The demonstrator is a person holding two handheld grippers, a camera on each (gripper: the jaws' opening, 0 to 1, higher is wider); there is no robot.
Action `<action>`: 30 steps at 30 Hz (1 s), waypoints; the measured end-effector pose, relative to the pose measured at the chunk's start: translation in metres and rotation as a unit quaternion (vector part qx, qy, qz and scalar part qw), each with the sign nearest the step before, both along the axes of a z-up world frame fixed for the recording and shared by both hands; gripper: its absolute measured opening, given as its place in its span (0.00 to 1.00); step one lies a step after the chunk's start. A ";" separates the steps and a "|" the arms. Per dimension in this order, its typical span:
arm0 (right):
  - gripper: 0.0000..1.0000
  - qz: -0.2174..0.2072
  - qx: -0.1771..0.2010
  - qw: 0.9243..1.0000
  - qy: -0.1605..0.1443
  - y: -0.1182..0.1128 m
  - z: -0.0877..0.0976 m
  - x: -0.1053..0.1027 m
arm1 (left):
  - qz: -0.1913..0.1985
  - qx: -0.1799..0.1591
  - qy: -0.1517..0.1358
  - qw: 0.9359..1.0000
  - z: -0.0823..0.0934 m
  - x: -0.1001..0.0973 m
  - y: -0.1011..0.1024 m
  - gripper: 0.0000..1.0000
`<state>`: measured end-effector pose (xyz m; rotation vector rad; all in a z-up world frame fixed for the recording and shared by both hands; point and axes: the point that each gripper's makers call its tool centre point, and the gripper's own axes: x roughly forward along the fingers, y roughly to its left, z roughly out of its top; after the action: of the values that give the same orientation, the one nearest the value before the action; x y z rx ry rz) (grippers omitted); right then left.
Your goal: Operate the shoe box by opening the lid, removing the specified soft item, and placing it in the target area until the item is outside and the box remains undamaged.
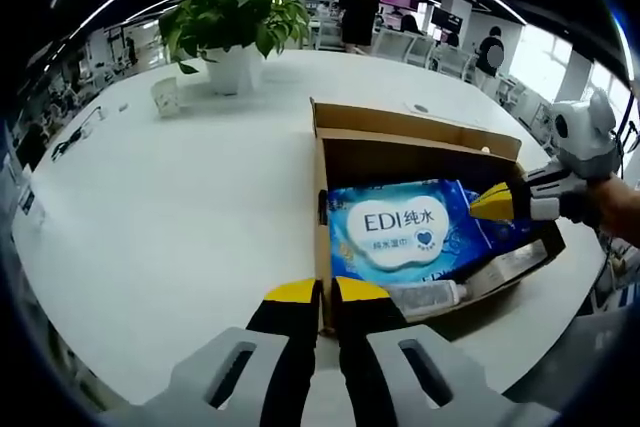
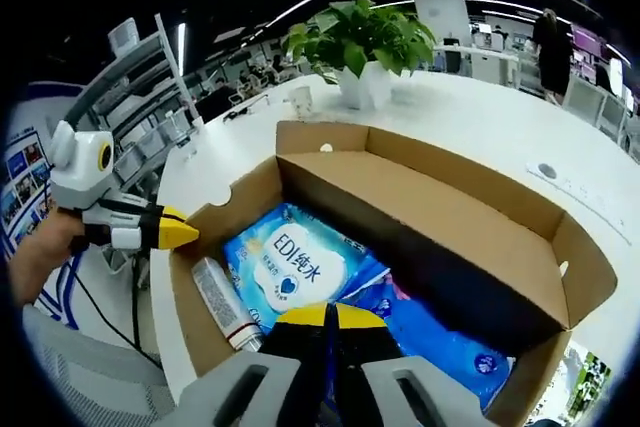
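The left claw point(image 1: 326, 292) rose from six o'clock in the left gripper view, its yellow-tipped jaws closed together. The right claw point(image 2: 325, 314) likewise had its jaws pressed together, and entered the left gripper view from three o'clock, held by a hand point(image 1: 612, 209).

The box point(image 1: 420, 147) at centre frame is plain brown cardboard, darker in its shadowed inside. The pack of wipes point(image 1: 410, 232) in it is bright blue with a white cloud-shaped label, blue lettering and a small blue heart. Beside it lies a tube point(image 2: 222, 302) in white and grey with a red band. Both grippers, left point(image 1: 325, 292) and right point(image 2: 325, 315), have yellow tips on black jaws. The table point(image 1: 180, 207) is white. At the upper left, the plant point(image 1: 240, 12) is green in a white pot.
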<state>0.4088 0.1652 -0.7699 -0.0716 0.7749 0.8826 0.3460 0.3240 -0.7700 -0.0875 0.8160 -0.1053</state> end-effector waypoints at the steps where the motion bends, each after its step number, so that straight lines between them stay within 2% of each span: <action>1: 0.00 -0.001 0.003 1.000 0.001 -0.001 0.003 0.001 | 0.000 0.000 0.000 1.000 0.000 0.000 0.000 0.03; 3: 0.00 -0.001 0.004 1.000 0.007 -0.004 0.003 0.002 | 0.000 0.000 0.000 1.000 0.000 0.000 0.000 0.03; 8: 0.00 -0.004 -0.005 1.000 0.029 -0.009 -0.010 -0.003 | 0.000 -0.001 -0.001 1.000 0.001 -0.001 0.000 0.03; 14: 0.00 0.009 -0.005 0.999 0.031 -0.001 -0.014 -0.008 | 0.001 0.000 -0.004 1.000 0.001 -0.001 0.000 0.03; 16: 0.05 0.013 -0.008 0.999 0.030 0.002 -0.017 -0.008 | 0.001 -0.001 -0.004 1.000 0.001 -0.001 0.000 0.03; 20: 0.05 0.016 -0.005 0.999 0.034 0.009 -0.022 -0.006 | 0.001 -0.001 -0.005 1.000 0.001 -0.001 0.000 0.03; 26: 0.07 0.004 -0.015 0.998 0.056 0.016 -0.036 -0.003 | 0.003 -0.003 -0.005 1.000 0.001 -0.001 0.000 0.03; 30: 0.05 -0.014 -0.009 0.998 0.064 0.020 -0.039 0.002 | 0.004 -0.004 -0.005 1.000 0.001 -0.001 0.001 0.03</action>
<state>0.4107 0.1853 -0.8090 -0.0202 0.9024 0.8603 0.3453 0.3247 -0.7693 -0.0983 0.8047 -0.1012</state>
